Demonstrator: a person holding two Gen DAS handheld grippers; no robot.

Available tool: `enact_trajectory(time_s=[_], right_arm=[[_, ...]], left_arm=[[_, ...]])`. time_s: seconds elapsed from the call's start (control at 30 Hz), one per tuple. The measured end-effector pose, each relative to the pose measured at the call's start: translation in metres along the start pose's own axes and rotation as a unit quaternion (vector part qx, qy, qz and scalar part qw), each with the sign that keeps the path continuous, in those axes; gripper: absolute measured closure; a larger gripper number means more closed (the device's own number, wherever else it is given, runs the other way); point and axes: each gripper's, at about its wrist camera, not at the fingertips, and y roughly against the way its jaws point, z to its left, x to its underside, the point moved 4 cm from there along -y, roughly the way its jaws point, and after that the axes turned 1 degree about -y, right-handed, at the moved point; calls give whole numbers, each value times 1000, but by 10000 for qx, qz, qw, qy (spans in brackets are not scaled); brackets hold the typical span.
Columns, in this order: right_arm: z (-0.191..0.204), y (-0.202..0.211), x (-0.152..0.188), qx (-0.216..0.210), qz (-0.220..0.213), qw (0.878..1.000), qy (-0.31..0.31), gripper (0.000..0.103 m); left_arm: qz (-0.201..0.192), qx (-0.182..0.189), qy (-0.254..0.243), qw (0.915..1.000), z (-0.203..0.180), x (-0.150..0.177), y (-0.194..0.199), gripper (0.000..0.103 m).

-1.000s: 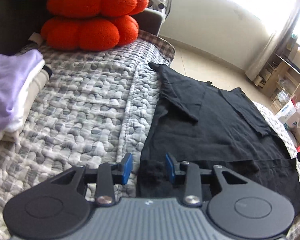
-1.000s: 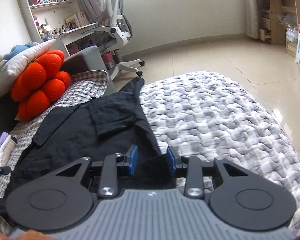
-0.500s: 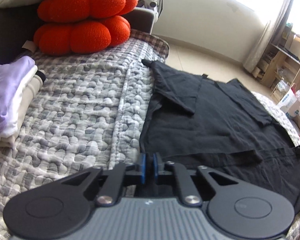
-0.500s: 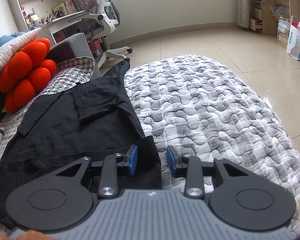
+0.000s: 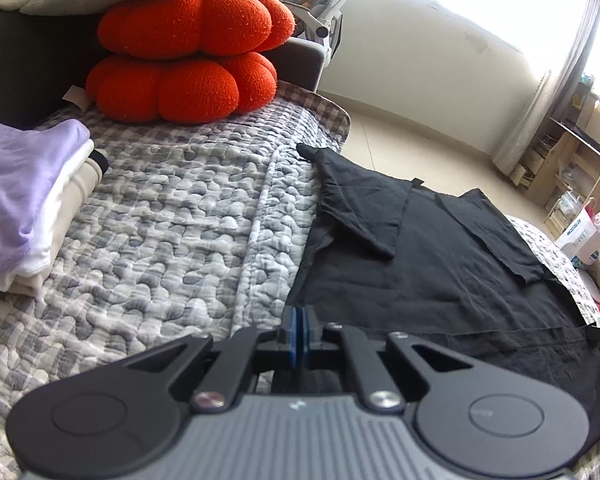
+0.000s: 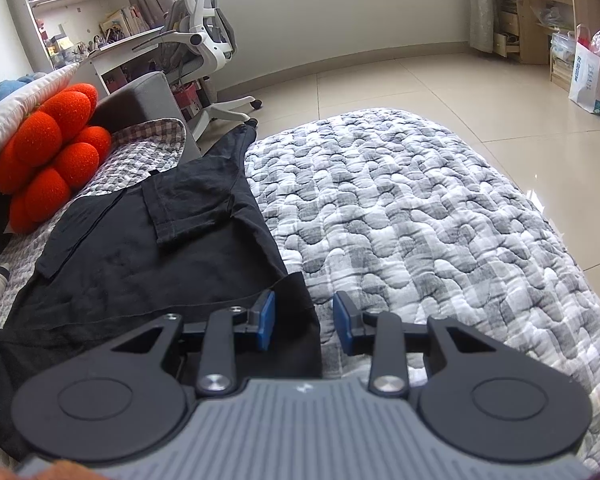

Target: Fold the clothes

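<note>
A black T-shirt (image 5: 440, 272) lies flat on the grey quilted bed (image 5: 172, 240), with both sleeves folded in over its body. In the left wrist view, my left gripper (image 5: 299, 332) is at the shirt's near left hem corner. Its blue pads are pressed together on the fabric edge, and black cloth shows just under them. In the right wrist view, the same black T-shirt (image 6: 160, 264) reaches my right gripper (image 6: 305, 322). That gripper stands open over the near right hem corner. The corner lies between the pads, which do not press on it.
A pile of folded clothes (image 5: 24, 200), purple on top, sits at the left. Two orange pumpkin cushions (image 5: 188, 52) and a pillow are stacked at the bed's head. Bare quilt (image 6: 420, 208) spreads to the right of the shirt. On the tiled floor beyond are a white office chair (image 6: 208, 40) and a paper bag (image 6: 592, 76).
The left jaws, open around the hem corner a second ago, have closed on it. The right gripper stayed open and edged closer to the shirt's right corner.
</note>
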Motion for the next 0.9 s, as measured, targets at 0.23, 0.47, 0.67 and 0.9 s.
enact_trajectory(time_s=[0.23,0.47,0.67,0.9], right_arm=[[2,4,-4,35,-151,9999,1,99],[15,18,-9,25,-636,9977,247,100],[17,5,-12,87,-678,9973,281,100],[17,-17,-10,340,-502,9978,276,100]], left_arm=[[-70,-71,165,9998,4,-3,5,101],[-265,-167,215,9993,5,-8,12,101],[-335,-413,210,9984,7,-8,1,101],[-430,-681,-243,9965,-7,-3,-15,100]])
